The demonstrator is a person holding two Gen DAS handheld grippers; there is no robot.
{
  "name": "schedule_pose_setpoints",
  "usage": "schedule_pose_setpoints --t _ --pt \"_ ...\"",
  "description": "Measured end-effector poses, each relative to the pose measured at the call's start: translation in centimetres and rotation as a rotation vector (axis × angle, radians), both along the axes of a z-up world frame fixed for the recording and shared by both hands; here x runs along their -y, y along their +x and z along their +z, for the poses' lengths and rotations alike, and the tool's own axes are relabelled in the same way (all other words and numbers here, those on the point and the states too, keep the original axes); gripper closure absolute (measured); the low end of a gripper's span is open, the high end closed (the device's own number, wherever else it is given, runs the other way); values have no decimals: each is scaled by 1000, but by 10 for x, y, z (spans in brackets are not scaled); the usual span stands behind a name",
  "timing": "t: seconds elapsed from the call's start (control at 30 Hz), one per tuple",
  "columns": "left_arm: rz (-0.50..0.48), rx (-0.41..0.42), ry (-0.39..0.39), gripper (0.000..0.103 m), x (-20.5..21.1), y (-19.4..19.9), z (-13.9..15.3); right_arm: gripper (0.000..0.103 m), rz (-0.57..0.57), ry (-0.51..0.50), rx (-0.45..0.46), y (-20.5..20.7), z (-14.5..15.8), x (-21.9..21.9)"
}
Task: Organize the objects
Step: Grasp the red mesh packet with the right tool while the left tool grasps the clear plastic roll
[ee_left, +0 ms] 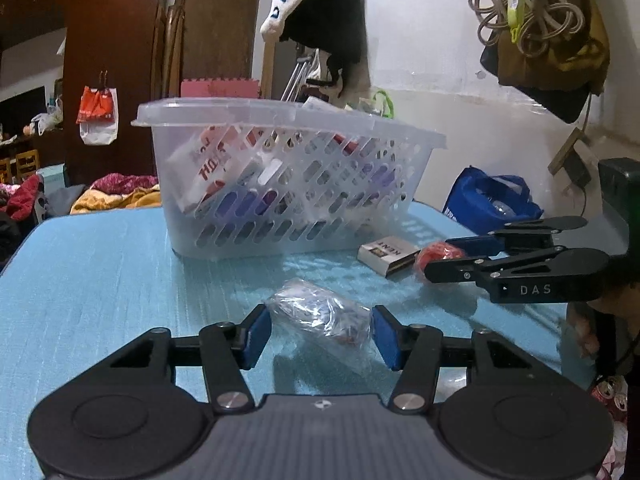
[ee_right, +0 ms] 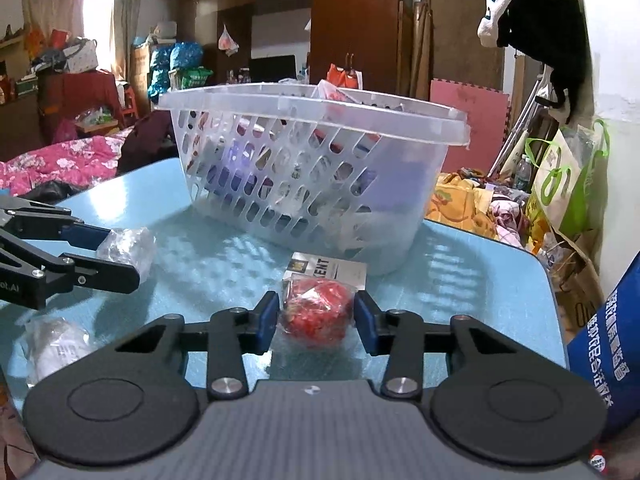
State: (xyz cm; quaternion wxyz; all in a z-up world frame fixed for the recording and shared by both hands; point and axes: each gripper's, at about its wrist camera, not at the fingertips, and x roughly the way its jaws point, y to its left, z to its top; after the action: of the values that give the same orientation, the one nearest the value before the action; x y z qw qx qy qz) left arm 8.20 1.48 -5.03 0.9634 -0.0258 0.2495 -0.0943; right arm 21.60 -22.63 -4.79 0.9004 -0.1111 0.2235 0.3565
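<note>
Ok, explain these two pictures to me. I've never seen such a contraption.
A person holds a hand-held claw in each hand; a camera on each looks forward along its two fingers. The left claw has closed on a clear plastic packet. The right claw has closed on a red bundle in a clear wrapper. Both lie on a blue table. Behind them stand a clear basket holding packets and a small box marked KENT. Another clear packet lies near the left claw.

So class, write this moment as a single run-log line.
left tool: shut on clear packet | right tool: shut on red packet | basket: behind, part-filled | both packets on table
</note>
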Motion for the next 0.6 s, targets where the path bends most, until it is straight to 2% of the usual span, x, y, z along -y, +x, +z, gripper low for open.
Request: schedule_pose_setpoints --t 0.17,0.4,0.6 --pt "-2 -1 -5 44 -1 0 -1 58 9 61 -13 3 2 9" --pt "5 19 -21 44 -3 -3 1 59 0 74 2 -1 3 10" --pt "26 48 -72 44 -14 -8 8 59 -31 181 29 -2 8 30"
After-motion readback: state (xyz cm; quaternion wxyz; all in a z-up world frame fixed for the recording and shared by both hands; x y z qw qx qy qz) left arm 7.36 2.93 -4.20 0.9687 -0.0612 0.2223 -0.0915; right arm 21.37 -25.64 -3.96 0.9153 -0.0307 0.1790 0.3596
